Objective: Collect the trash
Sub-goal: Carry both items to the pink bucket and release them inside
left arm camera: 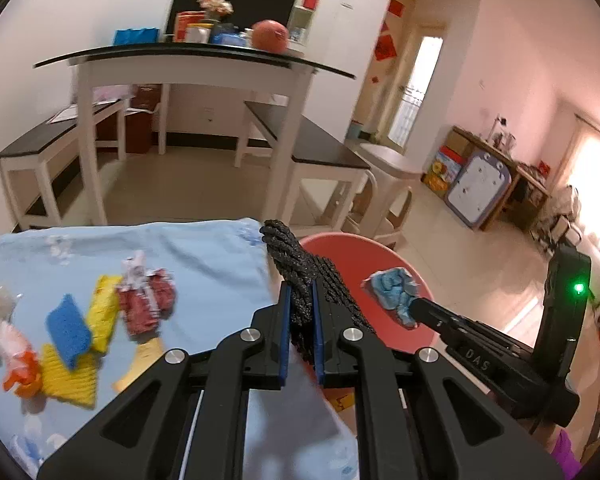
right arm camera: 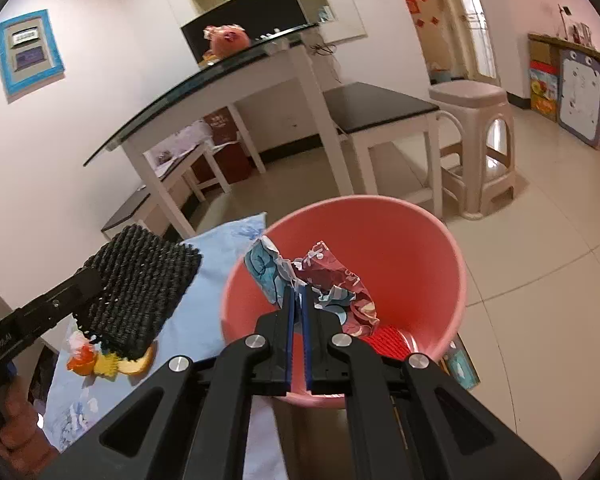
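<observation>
Here, left fingers clenching black scourer, right fingers pinching crumpled wrapper, bin bottom hidden.

Pink bin stands just off the blue cloth's far right corner, mouth open from above. Sponges and wrappers crowd the cloth's left part; its far edge lies bare.

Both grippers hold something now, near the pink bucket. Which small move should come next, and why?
Probably open the right gripper and let its crumpled wrapper fall. Its jaws are shut on the wrapper directly over the mouth of the pink bucket, so it should drop inside. The left gripper, shut on the black scrubber, hangs over the blue cloth, beside the bucket.
</observation>
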### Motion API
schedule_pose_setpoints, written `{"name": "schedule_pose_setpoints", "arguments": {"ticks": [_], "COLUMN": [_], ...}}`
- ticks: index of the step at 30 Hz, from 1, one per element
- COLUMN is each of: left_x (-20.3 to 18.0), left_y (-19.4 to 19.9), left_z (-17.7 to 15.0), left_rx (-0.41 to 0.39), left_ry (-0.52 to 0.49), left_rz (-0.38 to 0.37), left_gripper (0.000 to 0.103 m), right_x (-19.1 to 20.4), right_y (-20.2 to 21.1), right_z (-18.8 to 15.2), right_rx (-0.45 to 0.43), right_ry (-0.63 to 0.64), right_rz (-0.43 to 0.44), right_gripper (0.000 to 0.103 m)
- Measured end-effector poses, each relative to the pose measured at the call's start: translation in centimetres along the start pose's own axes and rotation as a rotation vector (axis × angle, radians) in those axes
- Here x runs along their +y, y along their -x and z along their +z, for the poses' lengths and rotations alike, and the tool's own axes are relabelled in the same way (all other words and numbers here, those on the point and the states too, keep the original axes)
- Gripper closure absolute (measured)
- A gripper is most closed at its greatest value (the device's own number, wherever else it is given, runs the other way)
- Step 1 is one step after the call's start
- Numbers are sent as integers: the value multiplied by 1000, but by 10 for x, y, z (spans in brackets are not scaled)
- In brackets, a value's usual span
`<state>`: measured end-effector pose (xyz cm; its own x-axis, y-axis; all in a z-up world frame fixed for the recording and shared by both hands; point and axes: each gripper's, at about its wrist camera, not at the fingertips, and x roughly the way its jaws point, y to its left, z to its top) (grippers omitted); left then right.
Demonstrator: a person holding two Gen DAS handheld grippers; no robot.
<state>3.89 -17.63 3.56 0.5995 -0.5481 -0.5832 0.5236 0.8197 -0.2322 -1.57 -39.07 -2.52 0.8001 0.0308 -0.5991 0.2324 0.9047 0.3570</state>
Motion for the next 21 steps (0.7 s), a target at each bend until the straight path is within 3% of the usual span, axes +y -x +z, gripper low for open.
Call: {"name": "schedule_pose_setpoints", "arguments": {"ticks": [9, 21], "left_x": [-34, -44], "left_y": [-43, -77], "left_z": [-12, -24], "left_rx": [67, 126], "left_ry": [-82, -101], "left_rz": [-1, 16], "left_gripper": [94, 94], "right_x": [-21, -34], "right_y": [-11, -19], "right_z": [-5, -1], "right_rx": [26, 41], "right_ry": [-45, -54], "right_rz": [-45, -76], "right_gripper": [99, 98]}}
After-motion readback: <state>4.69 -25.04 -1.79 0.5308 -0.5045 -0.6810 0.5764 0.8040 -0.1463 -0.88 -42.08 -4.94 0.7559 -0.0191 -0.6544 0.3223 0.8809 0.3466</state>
